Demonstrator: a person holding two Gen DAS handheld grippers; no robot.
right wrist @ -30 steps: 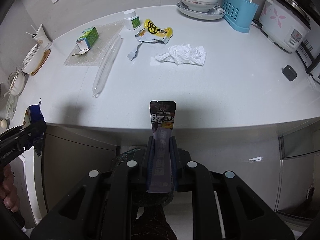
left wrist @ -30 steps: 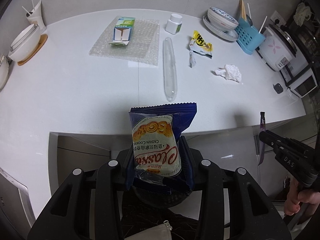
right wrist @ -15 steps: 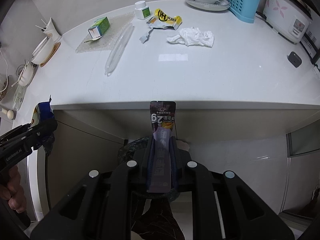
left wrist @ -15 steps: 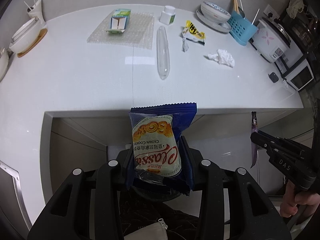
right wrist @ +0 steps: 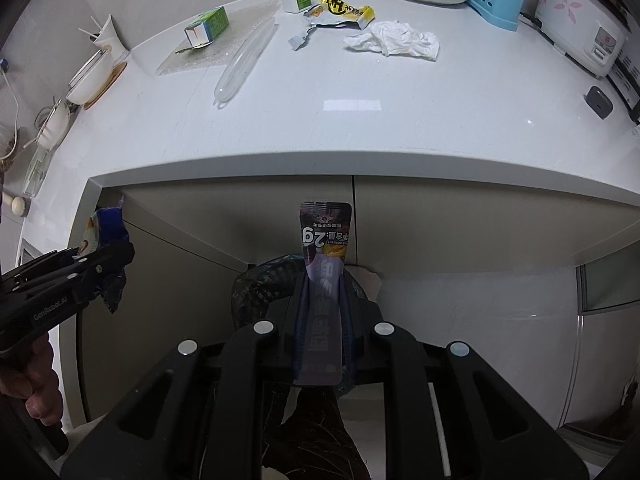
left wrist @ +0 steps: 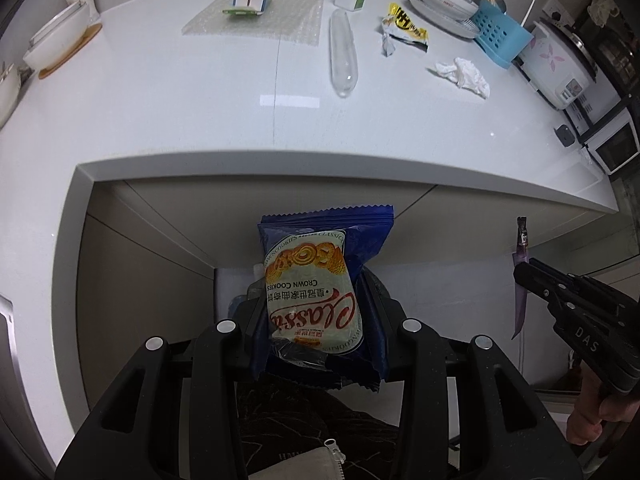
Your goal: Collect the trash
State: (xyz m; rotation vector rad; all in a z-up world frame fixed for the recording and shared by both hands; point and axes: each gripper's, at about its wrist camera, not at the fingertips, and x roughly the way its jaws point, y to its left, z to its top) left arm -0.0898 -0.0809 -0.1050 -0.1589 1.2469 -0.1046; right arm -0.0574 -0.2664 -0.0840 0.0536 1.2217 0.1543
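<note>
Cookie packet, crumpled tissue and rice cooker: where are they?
cookie packet (left wrist: pixel 316 292), left wrist view, on its printed front.
crumpled tissue (right wrist: pixel 400 38), right wrist view, on its middle folds.
rice cooker (right wrist: pixel 576 20), right wrist view, on its flowered side.

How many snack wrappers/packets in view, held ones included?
3. Blue cookie packet clamped in the left claw; slim purple sachet clamped in the right claw; yellow wrapper lying torn open on the counter beside the crumpled tissue. Others may be hidden.

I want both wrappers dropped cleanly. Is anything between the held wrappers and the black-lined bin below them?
Nothing visible blocks either. The cookie packet in the left gripper and the purple sachet in the right gripper hang off the counter, with the bin bag's rim showing right behind the sachet.
</note>
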